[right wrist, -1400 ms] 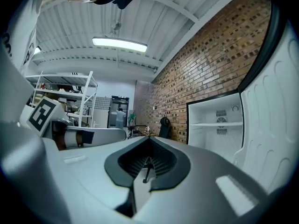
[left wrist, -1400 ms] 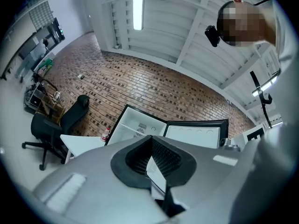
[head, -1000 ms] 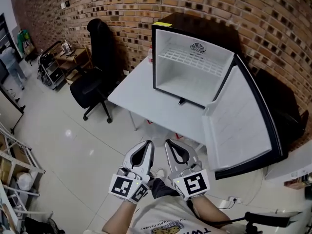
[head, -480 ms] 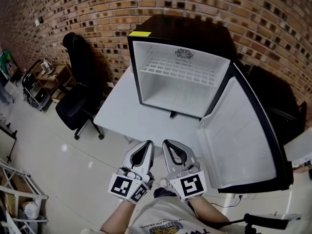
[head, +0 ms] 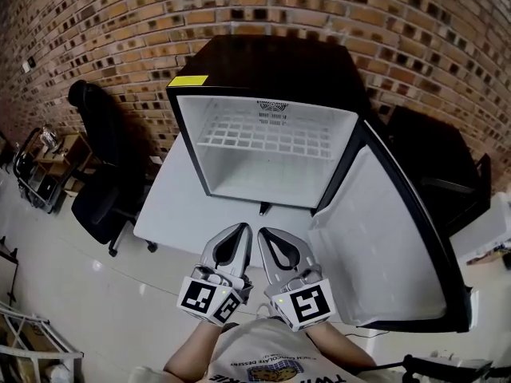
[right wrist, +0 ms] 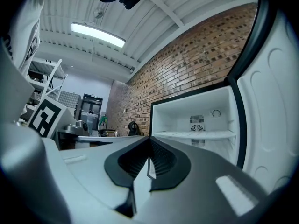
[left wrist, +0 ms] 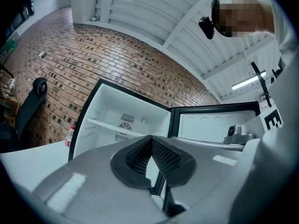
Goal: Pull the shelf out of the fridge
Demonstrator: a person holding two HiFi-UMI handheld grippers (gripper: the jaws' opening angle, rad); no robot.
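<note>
A black mini fridge stands on a white table with its door swung wide to the right. Inside, a white wire shelf sits in the upper part of the white interior. Both grippers hover side by side in front of the table's near edge, well short of the fridge. My left gripper is shut with nothing in it, and my right gripper is the same. The shelf shows beyond the left gripper, and the shelf beyond the right gripper.
A black office chair stands left of the table against the brick wall. A small bottle sits on the table beside the fridge's left wall. The open door takes up the space on the right.
The view has closed in on the fridge, which now looks larger and more central. Both grippers stay shut and side by side, nearer the table's edge.
</note>
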